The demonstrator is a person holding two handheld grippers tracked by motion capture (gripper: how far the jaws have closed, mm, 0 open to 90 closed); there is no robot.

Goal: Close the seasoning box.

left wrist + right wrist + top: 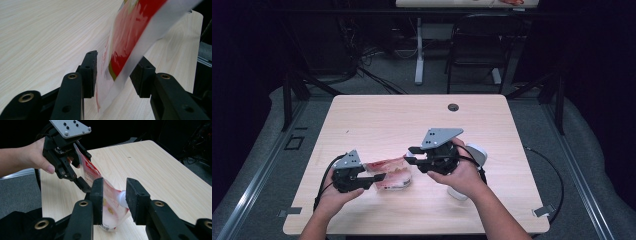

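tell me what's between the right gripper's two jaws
The red and white pouch, with its white spout in the gap. The right gripper view shows this.

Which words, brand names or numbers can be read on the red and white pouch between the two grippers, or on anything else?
None can be read.
Red and white refill pouch: red print on its face, too blurred to read.
Pouch bottom edge, in the right gripper view: a small dark label, too small to read.
White spout cap: no writing visible.

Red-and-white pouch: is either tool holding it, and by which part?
The left tool pinches the pouch by its flat sealed edge. The right tool straddles the white spout, jaws open.
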